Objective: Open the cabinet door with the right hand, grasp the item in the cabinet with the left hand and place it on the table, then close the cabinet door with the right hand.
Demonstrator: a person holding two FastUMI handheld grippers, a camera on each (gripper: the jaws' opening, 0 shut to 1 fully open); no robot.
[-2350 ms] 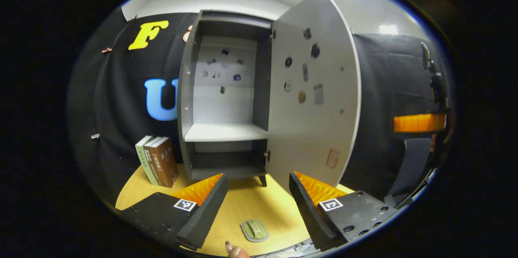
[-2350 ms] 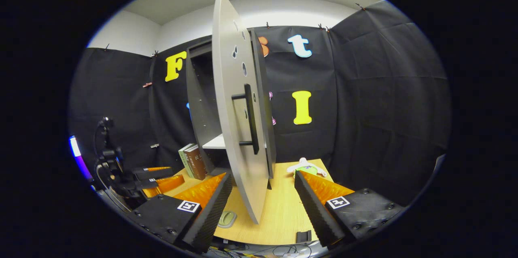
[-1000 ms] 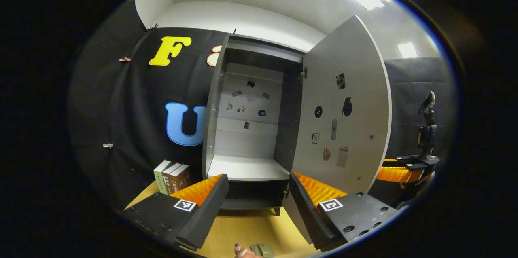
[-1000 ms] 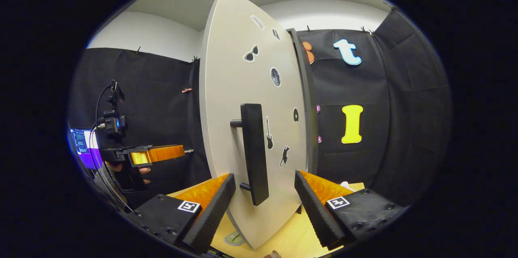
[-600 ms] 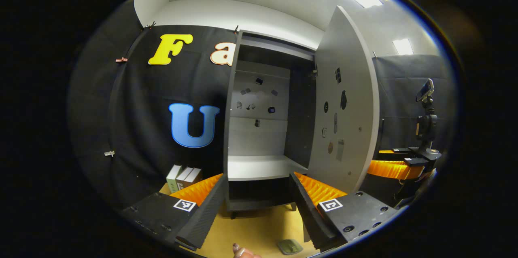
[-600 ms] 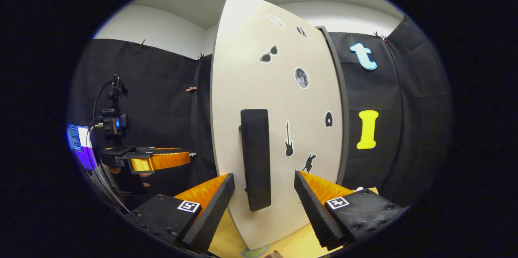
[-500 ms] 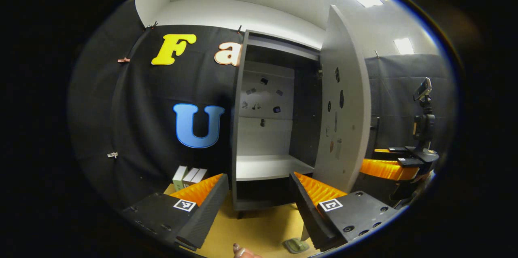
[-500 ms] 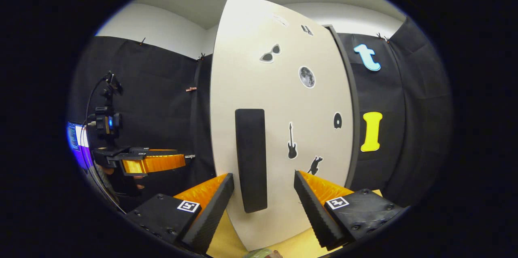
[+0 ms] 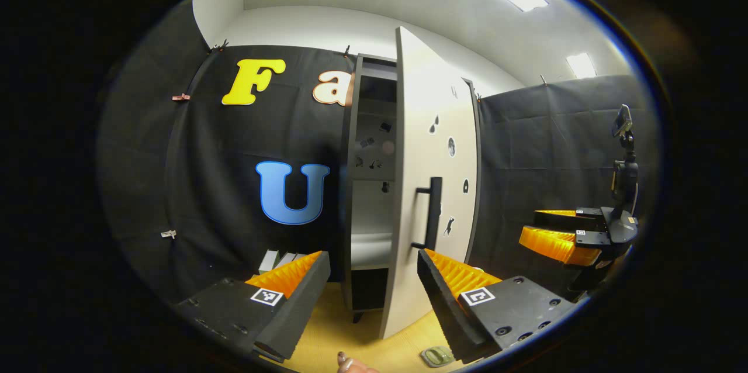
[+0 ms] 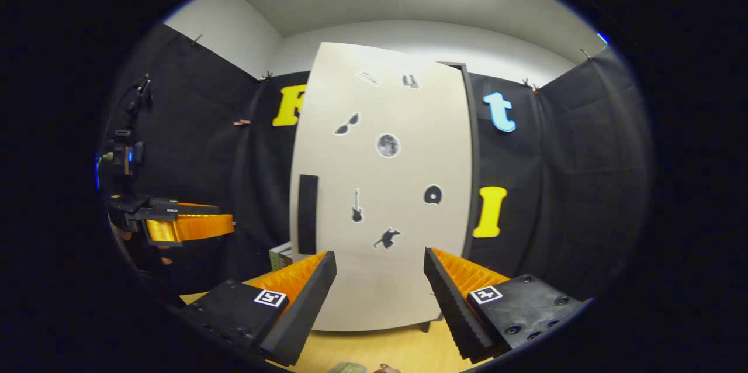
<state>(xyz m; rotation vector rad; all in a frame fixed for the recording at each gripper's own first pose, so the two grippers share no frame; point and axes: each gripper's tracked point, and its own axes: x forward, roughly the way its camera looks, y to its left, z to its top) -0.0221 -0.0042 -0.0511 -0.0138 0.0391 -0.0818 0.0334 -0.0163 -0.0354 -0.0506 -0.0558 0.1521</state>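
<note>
Now the cabinet door [image 10: 383,186] stands ahead of the right gripper [image 10: 380,291], nearly shut, its dark handle [image 10: 308,214] up and left of the jaws; jaws apart, empty. Left gripper [image 9: 371,297] jaws also apart, empty, facing the door's free edge and the narrow gap into the cabinet [image 9: 368,186]. Green item [image 9: 438,355] lies on the worktop [image 9: 350,332], below the left gripper's right-hand finger.
</note>
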